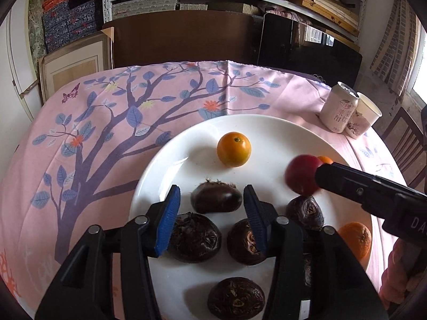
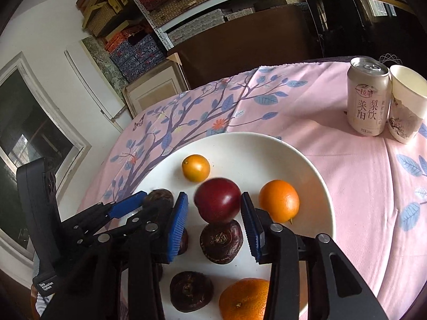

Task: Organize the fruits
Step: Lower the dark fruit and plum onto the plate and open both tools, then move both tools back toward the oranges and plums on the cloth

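White plate on pink tablecloth, near its right edge, carrying oranges, dark chestnuts, one red plum. Right gripper apart, plum between pads, contact unclear. Left gripper apart, empty, over chestnut.

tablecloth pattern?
The pink fabric tablecloth has a dark purple tree with blue leaves, small orange and yellow flowers and a butterfly. Best in the left wrist view.

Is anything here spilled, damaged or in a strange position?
Nothing stands out. The fruits all lie on the white plate, none split or fallen off. The can and the paper cup stand upright on the cloth, with no spill.
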Demonstrator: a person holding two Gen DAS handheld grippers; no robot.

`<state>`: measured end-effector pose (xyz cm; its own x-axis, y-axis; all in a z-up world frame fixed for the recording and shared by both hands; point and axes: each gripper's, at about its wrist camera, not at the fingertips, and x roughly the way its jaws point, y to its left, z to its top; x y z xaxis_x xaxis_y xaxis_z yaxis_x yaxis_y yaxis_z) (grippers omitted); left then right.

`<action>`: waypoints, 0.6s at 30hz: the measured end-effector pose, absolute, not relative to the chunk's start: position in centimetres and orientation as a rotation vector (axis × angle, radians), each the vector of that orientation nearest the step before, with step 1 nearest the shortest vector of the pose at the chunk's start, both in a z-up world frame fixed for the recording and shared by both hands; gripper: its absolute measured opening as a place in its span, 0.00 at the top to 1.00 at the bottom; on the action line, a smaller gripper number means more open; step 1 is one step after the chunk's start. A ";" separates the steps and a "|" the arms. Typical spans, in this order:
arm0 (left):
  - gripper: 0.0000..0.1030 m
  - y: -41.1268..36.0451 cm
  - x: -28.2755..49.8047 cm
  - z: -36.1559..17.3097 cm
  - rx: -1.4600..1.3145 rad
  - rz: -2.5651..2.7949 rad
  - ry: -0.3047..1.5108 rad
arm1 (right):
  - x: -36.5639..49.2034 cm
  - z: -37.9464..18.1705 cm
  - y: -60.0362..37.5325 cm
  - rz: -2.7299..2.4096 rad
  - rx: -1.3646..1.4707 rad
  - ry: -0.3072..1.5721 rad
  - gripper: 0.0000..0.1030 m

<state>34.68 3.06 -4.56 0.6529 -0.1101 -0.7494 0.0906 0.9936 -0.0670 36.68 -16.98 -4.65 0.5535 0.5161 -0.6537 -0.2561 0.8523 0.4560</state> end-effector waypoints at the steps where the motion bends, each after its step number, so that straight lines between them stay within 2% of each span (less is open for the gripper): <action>1: 0.53 3.3 34.6 -4.4 -0.041 -0.121 0.850 | 36.5 -4.5 -17.2 0.465 0.328 0.871 0.57; 5: 0.52 3.6 33.7 -3.6 -0.066 -0.131 0.837 | 34.6 -2.4 -18.0 0.443 0.300 0.819 0.56; 8: 0.52 3.4 32.4 -2.8 -0.046 -0.110 0.819 | 32.1 -1.1 -18.1 0.441 0.268 0.783 0.48; 10: 0.50 3.4 31.2 -2.3 -0.052 -0.117 0.809 | 30.1 -0.6 -18.3 0.441 0.249 0.761 0.47; 18: 0.47 3.3 23.3 -2.9 -0.012 -0.130 0.795 | 23.1 -3.1 -20.8 0.439 0.306 0.756 0.45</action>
